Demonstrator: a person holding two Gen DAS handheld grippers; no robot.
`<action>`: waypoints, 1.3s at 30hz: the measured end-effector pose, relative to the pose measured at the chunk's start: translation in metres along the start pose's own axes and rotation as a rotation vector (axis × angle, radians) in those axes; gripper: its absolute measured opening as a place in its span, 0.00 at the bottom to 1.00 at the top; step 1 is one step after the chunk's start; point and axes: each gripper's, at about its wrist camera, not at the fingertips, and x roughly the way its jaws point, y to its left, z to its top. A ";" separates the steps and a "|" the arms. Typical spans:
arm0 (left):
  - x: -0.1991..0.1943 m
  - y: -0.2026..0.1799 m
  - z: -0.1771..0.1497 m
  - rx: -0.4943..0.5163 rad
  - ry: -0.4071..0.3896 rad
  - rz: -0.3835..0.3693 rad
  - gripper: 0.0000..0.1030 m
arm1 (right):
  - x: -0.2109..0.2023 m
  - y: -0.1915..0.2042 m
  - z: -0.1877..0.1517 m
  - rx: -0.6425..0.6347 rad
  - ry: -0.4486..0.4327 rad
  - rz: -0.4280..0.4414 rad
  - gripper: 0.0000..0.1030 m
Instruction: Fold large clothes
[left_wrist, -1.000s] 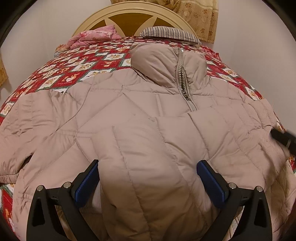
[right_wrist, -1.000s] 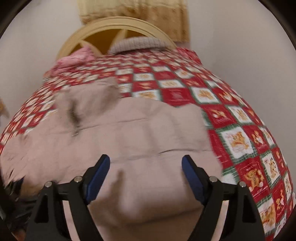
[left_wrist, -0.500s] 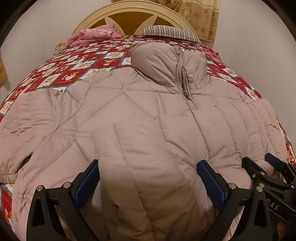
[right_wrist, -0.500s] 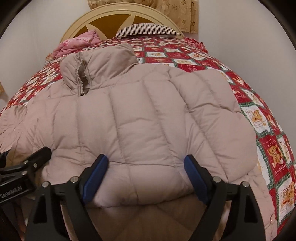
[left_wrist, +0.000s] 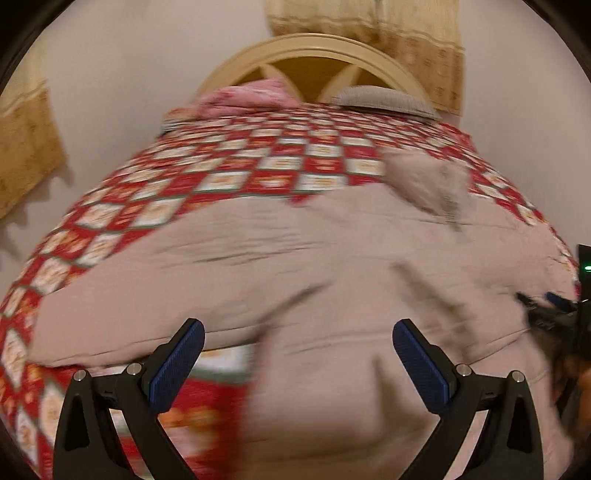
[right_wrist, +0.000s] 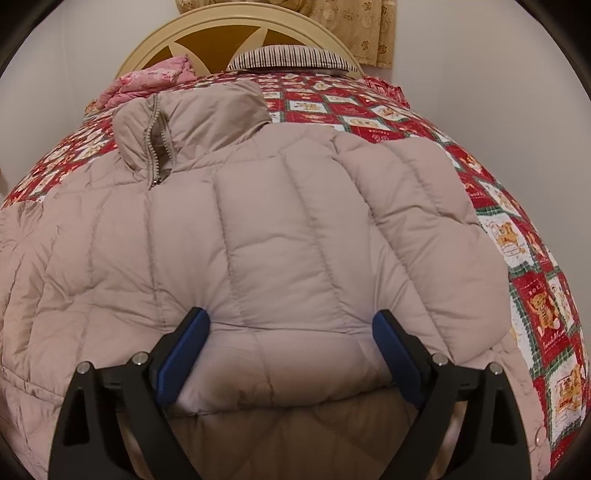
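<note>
Big beige puffer jacket (right_wrist: 258, 229) lies spread on the bed, over the red patchwork quilt (right_wrist: 532, 280), collar and zip toward the far headboard (right_wrist: 236, 33).

Done so far, judging by how it lies: right sleeve is folded in across the chest, cuff end sitting near the front edge. The left sleeve (left_wrist: 147, 295) lies stretched out to the left over the quilt, not folded in yet.

Right gripper (right_wrist: 291, 350) sits low over that folded cuff w/ jaws wide and opening; padding bulges up between the pads, but they don't look to be pinching it, so prob. a let-go.

Left gripper (left_wrist: 297, 365) is wide apart too, nothing held, hovering above the near left part of the jacket; that view's badly blurred, so details are iffy.

Left to do: left sleeve in, then fold the body up. I'd say roughly a third through.
</note>
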 end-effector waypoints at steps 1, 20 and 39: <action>-0.001 0.015 -0.004 -0.011 0.002 0.026 0.99 | 0.000 0.000 0.000 0.000 -0.003 -0.002 0.90; 0.008 0.268 -0.078 -0.805 0.003 -0.121 0.99 | -0.006 -0.002 -0.001 0.014 -0.031 0.008 0.93; 0.047 0.302 -0.068 -0.852 -0.055 -0.074 0.07 | -0.006 -0.003 -0.001 0.020 -0.036 0.019 0.95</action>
